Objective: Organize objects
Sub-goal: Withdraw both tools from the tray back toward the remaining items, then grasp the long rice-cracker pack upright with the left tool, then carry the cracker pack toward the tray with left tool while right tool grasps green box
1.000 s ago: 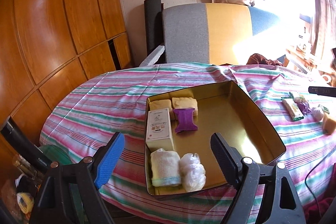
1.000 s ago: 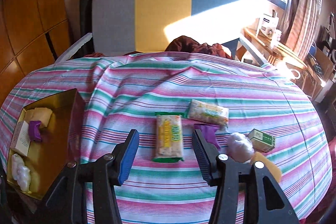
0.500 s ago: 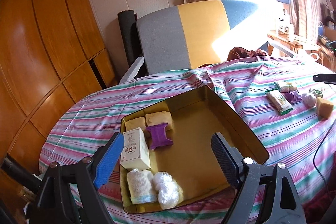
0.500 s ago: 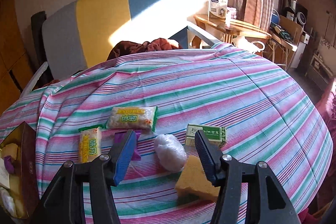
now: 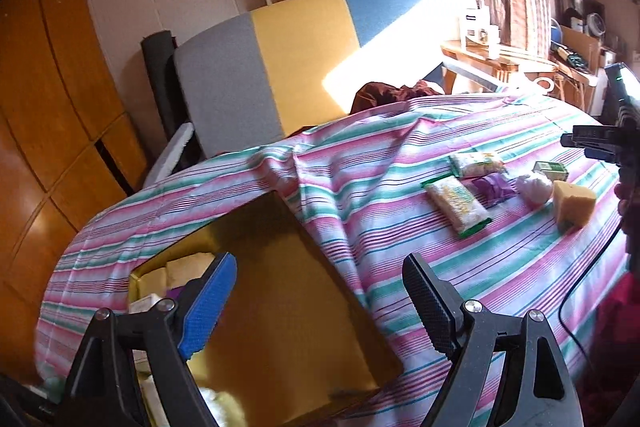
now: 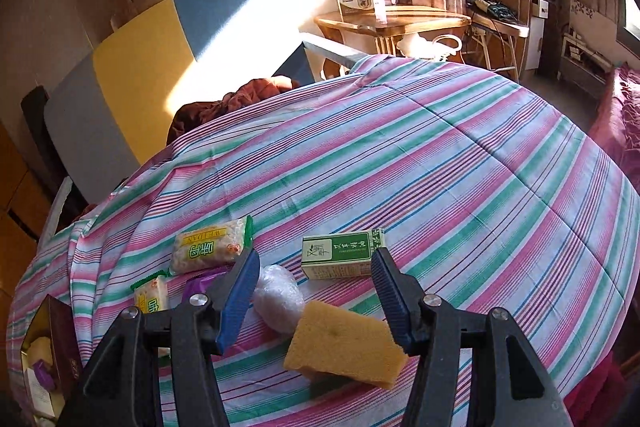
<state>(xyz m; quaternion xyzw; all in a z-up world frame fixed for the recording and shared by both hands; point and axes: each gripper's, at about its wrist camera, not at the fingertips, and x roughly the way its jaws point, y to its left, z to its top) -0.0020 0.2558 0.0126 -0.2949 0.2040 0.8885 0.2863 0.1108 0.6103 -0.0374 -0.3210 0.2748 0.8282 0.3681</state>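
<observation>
My left gripper (image 5: 320, 267) stands open over the gold box (image 5: 288, 307), with nothing between its fingers. Cream blocks, a white carton and a purple piece show at the box's left end, partly hidden by the blue finger. To the right, on the striped cloth, lie two snack packs (image 5: 456, 205) (image 5: 478, 163), a purple piece (image 5: 492, 187), a white plastic ball (image 5: 534, 185), a yellow sponge (image 5: 572, 203) and a green box (image 5: 552, 169). My right gripper (image 6: 315, 259) hangs open above the sponge (image 6: 344, 343), touching nothing. The green box (image 6: 344, 255) lies just beyond its fingertips, the plastic ball (image 6: 280, 299) by its left finger.
A chair with a grey, yellow and blue back (image 5: 280, 67) stands behind the table, with brown cloth (image 6: 228, 107) on its seat. A wooden side table (image 6: 392, 23) is at the back right. Wooden cabinets (image 5: 48, 107) line the left. A black cable (image 5: 580, 287) hangs at the table's right edge.
The left gripper has swung right, so the gold box now sits low and left under it. The right gripper has moved from over the snack packs to over the sponge, its jaws slightly wider.
</observation>
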